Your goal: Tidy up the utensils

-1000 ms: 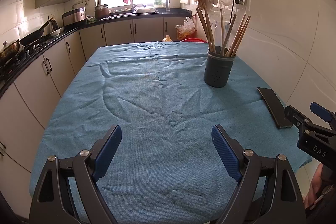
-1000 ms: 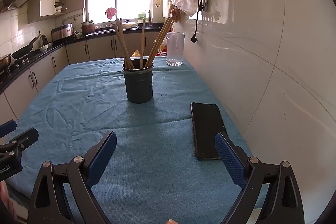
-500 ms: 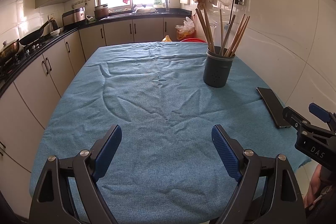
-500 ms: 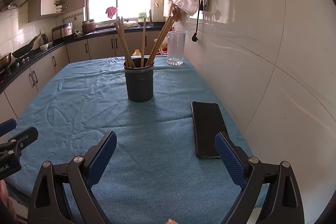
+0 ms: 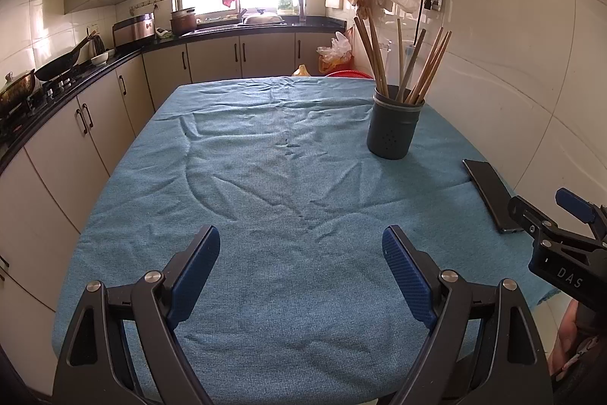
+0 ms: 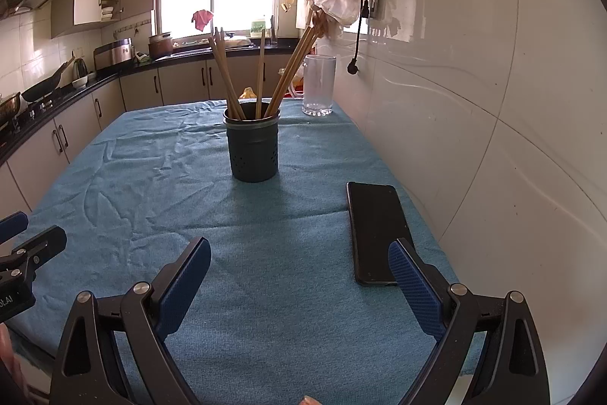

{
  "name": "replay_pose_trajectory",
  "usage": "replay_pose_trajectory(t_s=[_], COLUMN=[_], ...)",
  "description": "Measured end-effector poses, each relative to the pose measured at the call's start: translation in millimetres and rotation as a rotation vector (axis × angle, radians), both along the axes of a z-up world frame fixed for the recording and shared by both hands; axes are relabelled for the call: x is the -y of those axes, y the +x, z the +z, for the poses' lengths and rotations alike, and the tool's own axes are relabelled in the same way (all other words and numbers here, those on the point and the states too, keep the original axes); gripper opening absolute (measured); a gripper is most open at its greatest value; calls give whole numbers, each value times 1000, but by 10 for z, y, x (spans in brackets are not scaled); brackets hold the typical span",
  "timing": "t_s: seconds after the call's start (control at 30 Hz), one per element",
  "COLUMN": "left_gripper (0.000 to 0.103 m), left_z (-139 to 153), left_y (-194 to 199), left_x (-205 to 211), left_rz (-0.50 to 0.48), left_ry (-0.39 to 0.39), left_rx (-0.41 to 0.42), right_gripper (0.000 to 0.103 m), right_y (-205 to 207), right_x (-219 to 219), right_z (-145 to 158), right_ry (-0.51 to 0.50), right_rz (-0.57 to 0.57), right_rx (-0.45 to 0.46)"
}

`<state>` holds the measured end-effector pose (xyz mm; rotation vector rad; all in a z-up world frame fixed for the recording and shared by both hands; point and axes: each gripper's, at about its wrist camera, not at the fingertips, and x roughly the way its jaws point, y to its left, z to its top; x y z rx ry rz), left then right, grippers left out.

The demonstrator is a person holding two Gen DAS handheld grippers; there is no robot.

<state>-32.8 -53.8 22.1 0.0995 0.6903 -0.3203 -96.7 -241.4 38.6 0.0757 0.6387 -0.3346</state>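
A dark grey perforated utensil holder point(image 5: 393, 127) point(image 6: 252, 148) stands upright on the blue tablecloth point(image 5: 273, 185) point(image 6: 151, 177), toward the wall side. Several wooden chopsticks point(image 5: 411, 63) point(image 6: 261, 74) lean outward in it. My left gripper point(image 5: 301, 245) hovers open over the near part of the cloth, nothing between its blue pads. My right gripper point(image 6: 299, 257) is open too and empty, well short of the holder; its side shows at the right edge of the left wrist view.
A black phone point(image 5: 489, 194) point(image 6: 375, 230) lies flat near the wall, just beyond my right gripper's right finger. A clear glass jug point(image 6: 318, 84) stands at the table's far end. White tiled wall bounds the right; kitchen counters point(image 5: 76, 86) run along the left.
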Motion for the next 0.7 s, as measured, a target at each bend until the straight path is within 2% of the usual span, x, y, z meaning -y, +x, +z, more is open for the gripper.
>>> replay_pose_trajectory(t_s=[0.5, 0.63, 0.7], left_gripper=[86, 86, 86], left_z=[-19, -16, -33], left_y=[46, 149, 295], left_x=[-16, -138, -272], left_rz=[5, 63, 102], left_ry=[-19, -29, -39], left_rx=[-23, -8, -29], right_gripper=[97, 97, 97], right_y=[31, 114, 253], right_x=[-25, -25, 17], right_z=[-25, -65, -109], right_ry=[-5, 7, 53], right_rz=[6, 19, 39], right_rx=[-13, -28, -50])
